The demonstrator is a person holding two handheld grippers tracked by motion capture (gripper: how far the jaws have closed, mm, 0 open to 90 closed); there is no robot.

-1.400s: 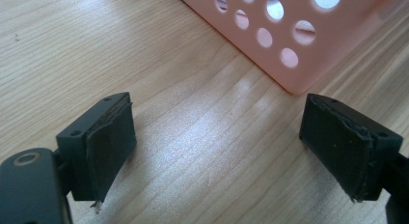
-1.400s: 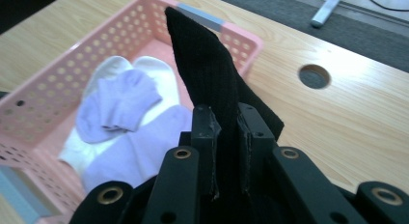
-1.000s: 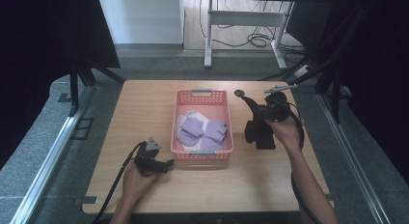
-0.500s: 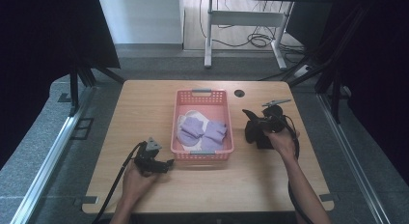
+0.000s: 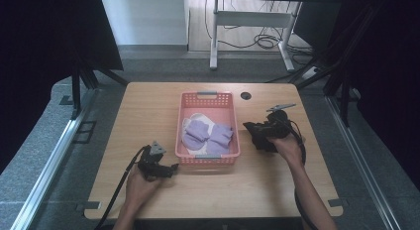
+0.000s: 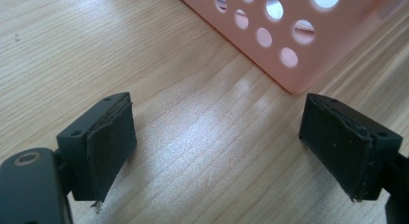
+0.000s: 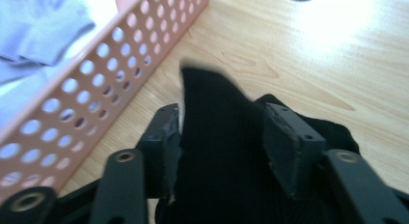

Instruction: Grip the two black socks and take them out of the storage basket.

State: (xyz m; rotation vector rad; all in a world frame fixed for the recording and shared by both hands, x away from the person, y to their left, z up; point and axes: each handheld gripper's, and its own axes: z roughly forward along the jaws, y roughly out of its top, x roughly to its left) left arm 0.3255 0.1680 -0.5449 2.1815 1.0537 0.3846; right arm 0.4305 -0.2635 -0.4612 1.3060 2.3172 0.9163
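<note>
Black sock (image 7: 219, 151), ribbed knit, sits between the right gripper (image 7: 224, 142) jaws in the lower centre of the right gripper view; one end sticks up past the pads, the rest bunches on the wooden table (image 5: 148, 111) at lower right. Jaws have just been opening, about half spread now, and the pads look slack against the cloth, so I read this as a release onto the table, not a carry. In the high view the sock (image 5: 260, 138) lies right of centre, just beside the pink perforated basket (image 5: 208, 96), outside it. That basket holds lilac socks (image 5: 210, 136) on something white, so the black one is probably being kept apart. Left gripper (image 6: 217, 151) parked lower left of the high view, jaws wide and empty, flat on the wood with the basket's near corner (image 6: 294, 84) just ahead; likely idle. Room: open tabletop right of and below the sock; basket wall tight on its left; cable hole (image 5: 245, 95) above it.
</note>
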